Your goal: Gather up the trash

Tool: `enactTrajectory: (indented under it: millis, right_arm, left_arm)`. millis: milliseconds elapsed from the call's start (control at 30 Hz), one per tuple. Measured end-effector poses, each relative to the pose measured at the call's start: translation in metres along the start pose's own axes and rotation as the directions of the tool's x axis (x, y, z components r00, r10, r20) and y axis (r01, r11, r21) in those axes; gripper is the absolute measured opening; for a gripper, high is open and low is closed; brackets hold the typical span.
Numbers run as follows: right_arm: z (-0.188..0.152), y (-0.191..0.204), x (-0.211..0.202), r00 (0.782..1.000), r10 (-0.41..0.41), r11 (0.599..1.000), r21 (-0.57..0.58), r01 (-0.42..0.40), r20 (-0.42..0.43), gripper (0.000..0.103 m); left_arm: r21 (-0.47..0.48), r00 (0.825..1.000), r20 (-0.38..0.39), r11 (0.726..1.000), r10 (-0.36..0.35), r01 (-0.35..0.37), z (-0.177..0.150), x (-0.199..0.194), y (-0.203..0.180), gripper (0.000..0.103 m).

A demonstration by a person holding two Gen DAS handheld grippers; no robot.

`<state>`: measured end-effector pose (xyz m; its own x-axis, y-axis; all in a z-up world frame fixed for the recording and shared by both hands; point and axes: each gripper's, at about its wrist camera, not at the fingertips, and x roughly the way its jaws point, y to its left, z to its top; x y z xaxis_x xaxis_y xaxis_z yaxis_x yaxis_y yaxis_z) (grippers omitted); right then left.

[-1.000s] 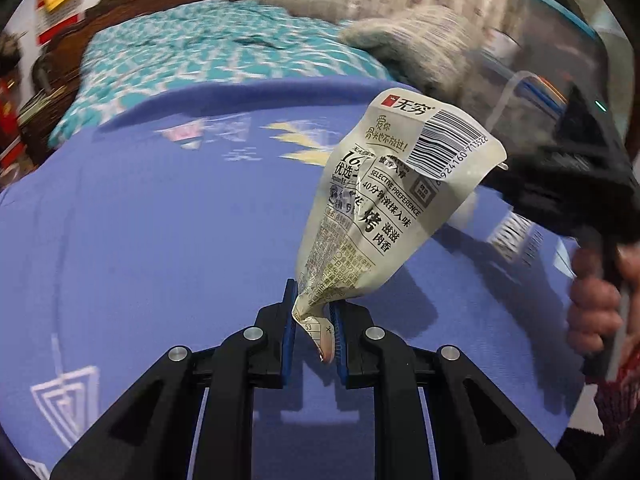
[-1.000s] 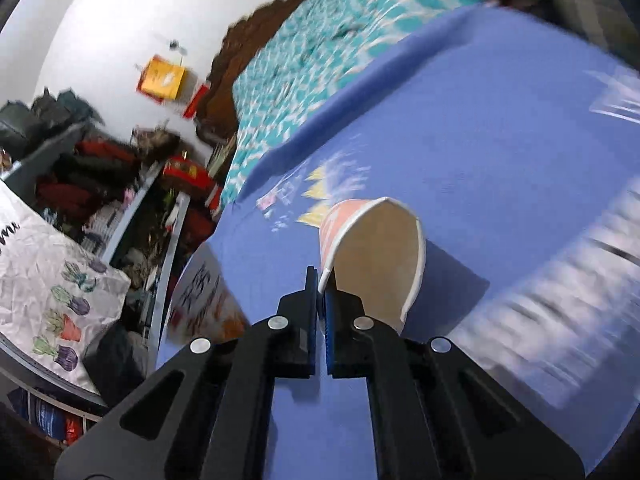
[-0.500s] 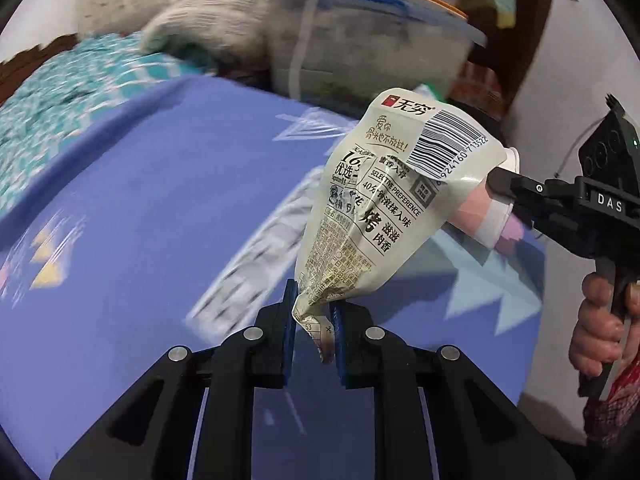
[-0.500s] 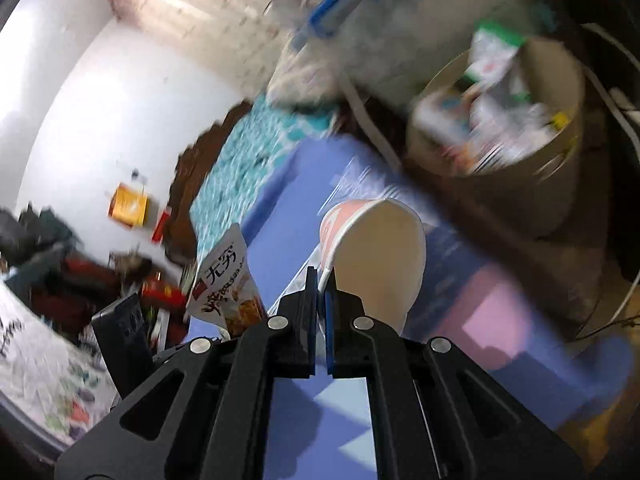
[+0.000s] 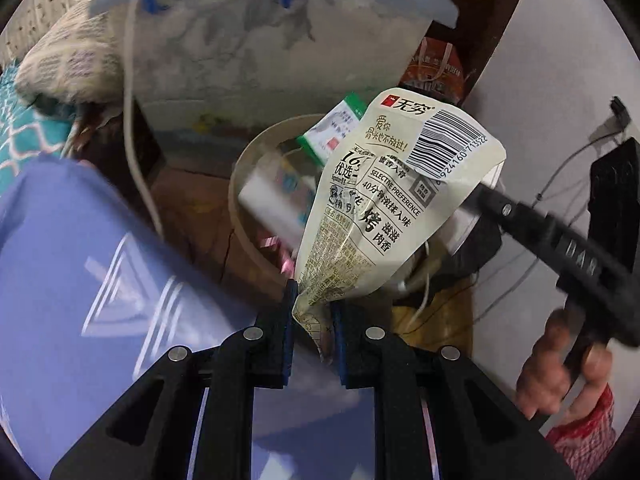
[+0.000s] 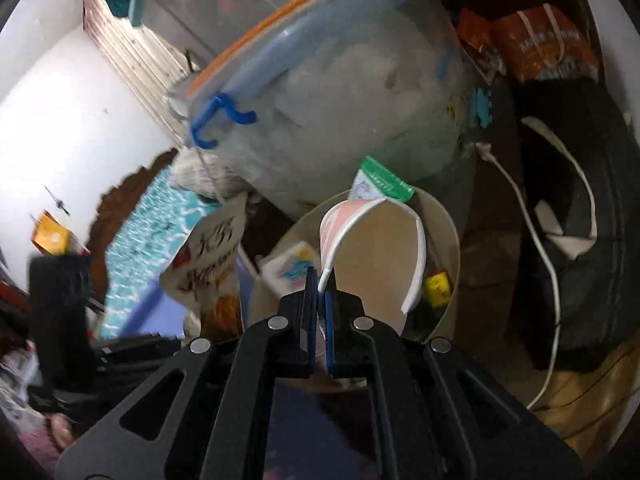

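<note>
Snack wrapper (image 5: 384, 208) — over bin (image 5: 240, 168)

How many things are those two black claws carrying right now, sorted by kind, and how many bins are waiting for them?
Snack wrappers: 1, the cream wrapper pinched in the left gripper.
Paper cups: 1, the paper cup clamped by its rim in the right gripper.
Bins: 1, the round bin, already holding litter.
Total: 3
</note>
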<state>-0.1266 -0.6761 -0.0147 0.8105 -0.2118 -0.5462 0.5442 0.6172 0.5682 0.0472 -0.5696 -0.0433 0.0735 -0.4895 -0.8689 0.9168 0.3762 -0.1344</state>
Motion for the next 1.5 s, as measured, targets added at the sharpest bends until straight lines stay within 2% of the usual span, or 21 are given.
enactTrajectory:
  millis: [133,200,233,300,367,433,467,500,533,600,833,1067,1267,1500]
  right_arm:
    - [-0.002,0.006,0.029,0.997,-0.072,0.996,-0.058,0.070,-0.035,0.007]
    - [-0.003,0.004,0.043,0.994,-0.088,0.994,-0.077,0.083,-0.058,0.009]
    - [-0.008,-0.001,0.045,0.993,-0.086,0.994,-0.078,0.080,-0.078,0.009]
    - [-0.013,-0.004,0.050,0.992,-0.065,0.996,-0.065,0.058,-0.108,0.011]
    - [-0.020,-0.003,0.048,0.992,-0.055,0.997,-0.063,0.048,-0.110,0.012]
    - [-0.024,-0.003,0.049,0.992,-0.042,0.998,-0.054,0.036,-0.115,0.019]
    - [-0.026,-0.002,0.047,0.992,-0.036,0.999,-0.042,0.032,-0.118,0.035]
    - [-0.027,-0.002,0.046,0.993,-0.032,0.999,-0.031,0.029,-0.117,0.061]
    - [-0.029,-0.001,0.044,0.993,-0.035,0.999,-0.024,0.032,-0.109,0.067]
    - [-0.028,0.000,0.036,0.997,-0.046,0.999,-0.022,0.044,-0.064,0.068]
    - [-0.040,0.022,0.005,0.999,-0.031,0.999,-0.012,0.031,-0.014,0.068]
    - [-0.086,0.043,-0.045,0.998,-0.049,0.999,-0.010,0.050,0.030,0.068]
    - [-0.134,0.057,-0.074,0.998,-0.065,0.998,0.028,0.065,0.023,0.068]
    - [-0.170,0.095,-0.100,0.997,-0.075,0.997,0.028,0.075,0.007,0.068]
  left_arm:
    - [0.016,0.999,-0.026,0.999,0.041,-0.040,0.024,0.032,-0.007,0.017]
    - [0.017,0.997,-0.042,0.998,0.066,-0.065,0.032,0.045,-0.008,0.042]
    - [0.019,0.995,-0.041,0.996,0.090,-0.089,0.034,0.050,-0.010,0.059]
    - [0.033,0.994,-0.028,0.994,0.101,-0.100,0.035,0.052,-0.013,0.061]
    - [0.030,0.996,-0.026,0.996,0.082,-0.081,0.034,0.050,-0.013,0.061]
    - [0.031,0.998,-0.007,0.997,0.067,-0.067,0.030,0.043,-0.013,0.064]
    - [0.034,0.997,0.004,0.997,0.074,-0.074,0.028,0.039,-0.013,0.066]
    - [0.036,0.997,0.011,0.996,0.076,-0.076,0.025,0.034,-0.013,0.066]
    - [0.036,0.997,0.020,0.997,0.072,-0.073,0.021,0.029,-0.012,0.066]
    - [0.032,0.997,0.039,0.997,0.069,-0.071,0.013,0.017,-0.012,0.066]
    - [0.030,0.989,0.116,0.995,0.096,-0.100,-0.022,-0.026,-0.013,0.066]
    - [-0.006,0.974,0.195,0.993,0.120,-0.121,-0.073,-0.074,-0.001,0.066]
    - [-0.067,0.959,0.248,0.990,0.138,-0.126,-0.116,-0.111,0.021,0.066]
    - [-0.120,0.928,0.313,0.978,0.202,-0.172,-0.168,-0.153,0.042,0.067]
